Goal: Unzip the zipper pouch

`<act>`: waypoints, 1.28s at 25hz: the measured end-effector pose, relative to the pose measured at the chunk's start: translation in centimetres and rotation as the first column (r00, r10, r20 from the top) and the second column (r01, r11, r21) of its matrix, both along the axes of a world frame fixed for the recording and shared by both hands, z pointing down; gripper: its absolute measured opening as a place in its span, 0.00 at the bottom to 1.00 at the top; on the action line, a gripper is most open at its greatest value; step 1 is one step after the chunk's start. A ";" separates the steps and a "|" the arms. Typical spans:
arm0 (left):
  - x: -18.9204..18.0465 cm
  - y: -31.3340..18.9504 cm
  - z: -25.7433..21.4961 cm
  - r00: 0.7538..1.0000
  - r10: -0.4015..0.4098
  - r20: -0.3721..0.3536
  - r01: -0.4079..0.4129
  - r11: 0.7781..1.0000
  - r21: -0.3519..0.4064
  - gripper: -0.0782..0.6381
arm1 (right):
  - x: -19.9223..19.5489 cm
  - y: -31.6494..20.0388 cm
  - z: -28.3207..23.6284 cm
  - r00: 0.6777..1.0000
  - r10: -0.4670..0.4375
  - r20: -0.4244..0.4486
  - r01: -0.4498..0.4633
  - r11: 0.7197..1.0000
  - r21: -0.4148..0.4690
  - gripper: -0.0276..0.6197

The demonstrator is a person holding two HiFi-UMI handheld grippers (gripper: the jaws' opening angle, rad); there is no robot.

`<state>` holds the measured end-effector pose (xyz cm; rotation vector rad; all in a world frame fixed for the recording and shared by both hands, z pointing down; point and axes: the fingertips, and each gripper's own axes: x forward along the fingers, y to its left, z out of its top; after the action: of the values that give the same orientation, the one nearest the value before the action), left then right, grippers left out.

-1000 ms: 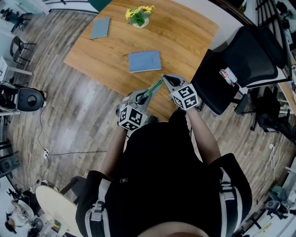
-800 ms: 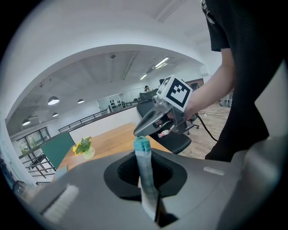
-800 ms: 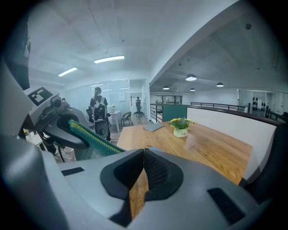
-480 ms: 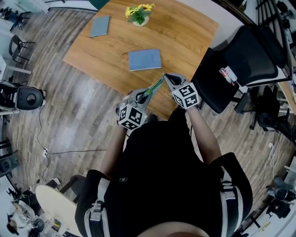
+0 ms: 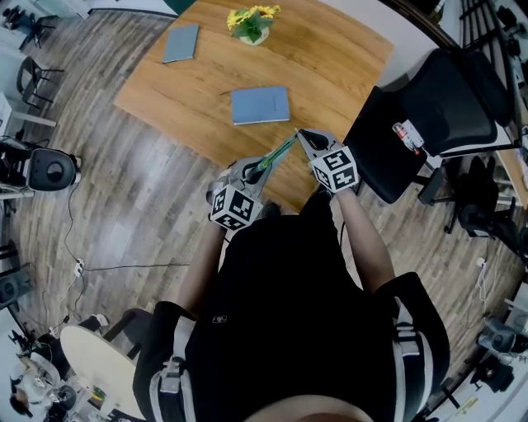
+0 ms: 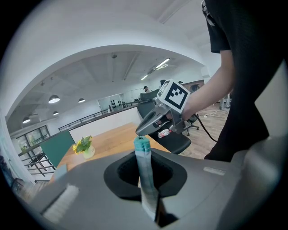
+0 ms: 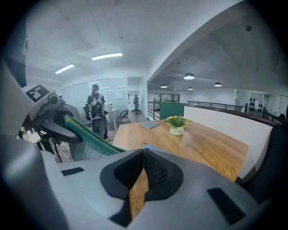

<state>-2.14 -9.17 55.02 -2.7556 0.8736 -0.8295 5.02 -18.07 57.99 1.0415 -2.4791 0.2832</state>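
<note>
Left fingers [image 6: 118, 176] clamp the zipper pouch [image 6: 145, 167] edge-on, and its teal end stands up out of the left gripper [image 5: 251, 173]. The right gripper [image 5: 300, 133] is pinched shut on that far end, so we hold the pouch stretched between the two, in the air over the near corner of the wooden table [image 5: 330, 62]. On the table we see two grey-blue notebooks, one [image 5: 260, 105] near the pouch and one [image 5: 180, 44] far left, and a pot of yellow flowers [image 5: 250, 25]. A black office chair [image 5: 429, 107] stands at the table's right. Around us: plank floor [image 5: 140, 189], white ceiling, strip lights [image 7: 106, 56] — an open-plan room.
</note>
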 end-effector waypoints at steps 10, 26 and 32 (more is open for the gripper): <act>-0.1 0.0 0.1 1.000 0.001 0.001 -0.001 1.000 0.001 0.12 | -0.2 -0.2 0.4 1.000 0.005 0.003 -0.005 1.000 -0.009 0.05; -1.5 -0.7 -0.2 0.998 -0.053 -0.037 0.053 0.999 -0.011 0.12 | 0.4 -0.9 0.7 0.997 0.082 0.008 -0.082 0.997 0.013 0.11; -2.7 -1.1 0.0 0.995 -0.087 -0.042 0.086 0.996 -0.019 0.12 | 1.4 -1.3 0.9 0.993 0.119 0.014 -0.119 0.993 0.005 0.09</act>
<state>-4.85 -10.26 55.03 -2.7772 1.0051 -0.7982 6.43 -19.40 58.89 1.1956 -2.4356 0.3214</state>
